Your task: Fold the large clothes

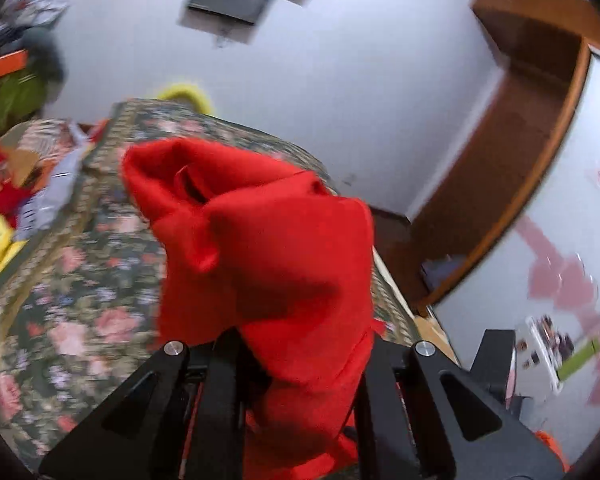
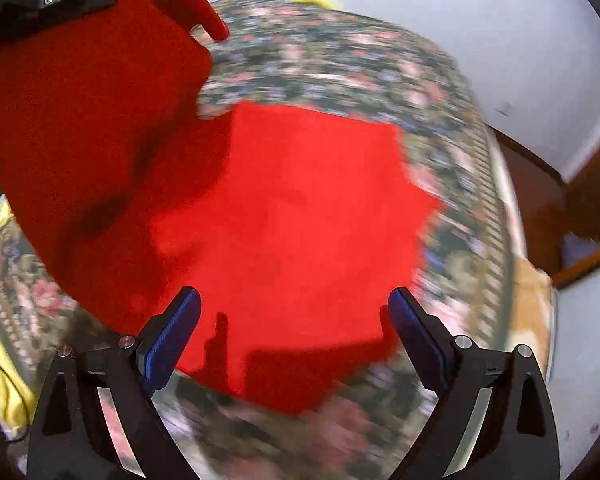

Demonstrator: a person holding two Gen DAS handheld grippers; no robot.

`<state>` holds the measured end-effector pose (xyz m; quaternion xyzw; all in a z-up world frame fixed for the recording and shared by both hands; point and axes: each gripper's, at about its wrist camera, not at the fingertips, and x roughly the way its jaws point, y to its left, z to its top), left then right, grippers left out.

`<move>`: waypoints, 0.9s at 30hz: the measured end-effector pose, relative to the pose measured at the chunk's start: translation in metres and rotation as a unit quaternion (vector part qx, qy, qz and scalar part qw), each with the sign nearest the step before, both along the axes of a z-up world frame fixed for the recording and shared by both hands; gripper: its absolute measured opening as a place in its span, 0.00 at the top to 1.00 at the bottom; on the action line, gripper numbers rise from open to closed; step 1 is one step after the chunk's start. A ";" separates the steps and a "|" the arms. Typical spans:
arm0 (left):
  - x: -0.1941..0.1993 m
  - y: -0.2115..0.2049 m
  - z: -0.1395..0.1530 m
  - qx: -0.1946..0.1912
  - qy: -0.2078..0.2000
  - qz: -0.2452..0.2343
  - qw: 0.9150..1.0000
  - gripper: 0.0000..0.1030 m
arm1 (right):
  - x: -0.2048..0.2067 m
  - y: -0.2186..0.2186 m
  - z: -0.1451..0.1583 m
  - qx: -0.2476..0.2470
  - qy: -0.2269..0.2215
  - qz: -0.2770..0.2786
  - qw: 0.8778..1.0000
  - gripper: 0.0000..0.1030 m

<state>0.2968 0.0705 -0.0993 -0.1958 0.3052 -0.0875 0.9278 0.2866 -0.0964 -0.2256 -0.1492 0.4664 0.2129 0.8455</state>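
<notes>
A red garment (image 1: 268, 240) hangs bunched from my left gripper (image 1: 300, 364), which is shut on it and holds it up above a floral bedspread (image 1: 72, 312). In the right wrist view the same garment lies partly spread on the bedspread (image 2: 340, 72), with its flat part (image 2: 292, 220) in the middle and a lifted part (image 2: 80, 120) rising to the upper left, where the left gripper (image 2: 56, 0) clamps it. My right gripper (image 2: 294, 320) is open and empty, its blue pads (image 2: 172, 336) just above the garment's near edge.
A pile of other clothes (image 1: 16, 184), red, yellow and striped, lies at the bed's left. A yellow item (image 1: 188, 94) shows beyond the far edge. A brown wooden door frame (image 1: 540, 128) and white wall stand to the right.
</notes>
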 end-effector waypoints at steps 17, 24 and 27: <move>0.008 -0.153 -0.116 0.070 0.164 -0.198 0.964 0.91 | -0.015 -0.137 -0.005 0.074 0.037 -0.161 0.983 0.09; -0.013 -0.155 -0.108 0.073 0.170 -0.223 0.957 0.61 | -0.022 -0.139 0.005 0.094 0.027 -0.160 0.982 0.09; -0.028 -0.159 -0.098 0.079 0.161 -0.236 0.955 0.51 | -0.026 -0.134 0.013 0.096 0.016 -0.150 0.984 0.09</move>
